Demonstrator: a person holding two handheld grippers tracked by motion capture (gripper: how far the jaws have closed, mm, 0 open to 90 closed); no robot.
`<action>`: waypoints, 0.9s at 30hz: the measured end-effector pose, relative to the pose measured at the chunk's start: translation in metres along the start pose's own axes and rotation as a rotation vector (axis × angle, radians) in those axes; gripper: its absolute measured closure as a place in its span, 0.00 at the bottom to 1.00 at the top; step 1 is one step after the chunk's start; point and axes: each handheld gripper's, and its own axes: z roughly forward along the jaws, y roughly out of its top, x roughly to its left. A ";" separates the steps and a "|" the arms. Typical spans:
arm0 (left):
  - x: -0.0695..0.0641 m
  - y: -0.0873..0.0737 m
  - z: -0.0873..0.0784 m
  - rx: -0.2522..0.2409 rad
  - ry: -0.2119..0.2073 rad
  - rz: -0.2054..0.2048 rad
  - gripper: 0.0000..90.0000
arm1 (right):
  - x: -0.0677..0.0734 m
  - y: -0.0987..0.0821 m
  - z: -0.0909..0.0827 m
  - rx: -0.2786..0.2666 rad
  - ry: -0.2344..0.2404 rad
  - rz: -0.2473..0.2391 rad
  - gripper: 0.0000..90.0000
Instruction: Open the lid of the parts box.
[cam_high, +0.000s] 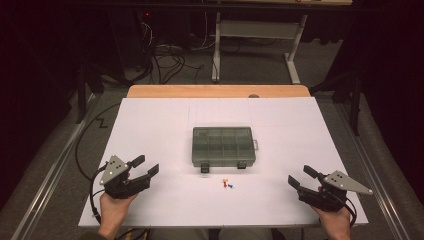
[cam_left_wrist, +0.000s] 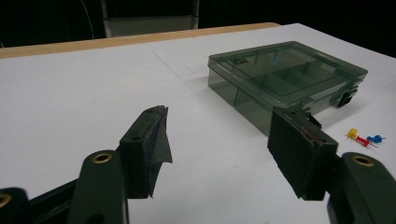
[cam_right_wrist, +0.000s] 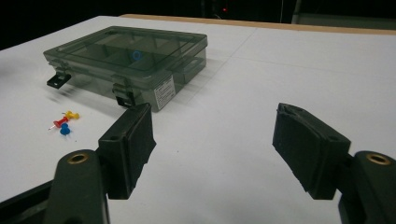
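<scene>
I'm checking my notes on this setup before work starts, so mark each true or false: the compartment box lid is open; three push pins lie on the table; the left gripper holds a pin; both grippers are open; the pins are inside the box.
1. The translucent grey-green plastic compartment box has its lid open. False: the lid lies shut.
2. Three push pins, yellow, red and blue, lie on the white table. True.
3. The left gripper holds a pin. False: nothing is between its jaws.
4. The left gripper and the right gripper are open. True.
5. The pins are inside the box. False: they lie beside it, on the person's side.
</scene>
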 end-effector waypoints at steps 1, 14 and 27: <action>0.000 0.000 0.000 -0.001 0.000 -0.001 0.43 | 0.000 0.000 0.000 0.001 0.002 0.005 0.34; 0.000 0.007 0.000 -0.020 -0.005 0.001 0.43 | 0.001 0.002 0.003 -0.010 0.000 -0.013 0.38; -0.003 0.013 0.008 0.000 0.001 0.005 0.41 | 0.008 0.009 0.015 -0.010 0.007 -0.034 0.38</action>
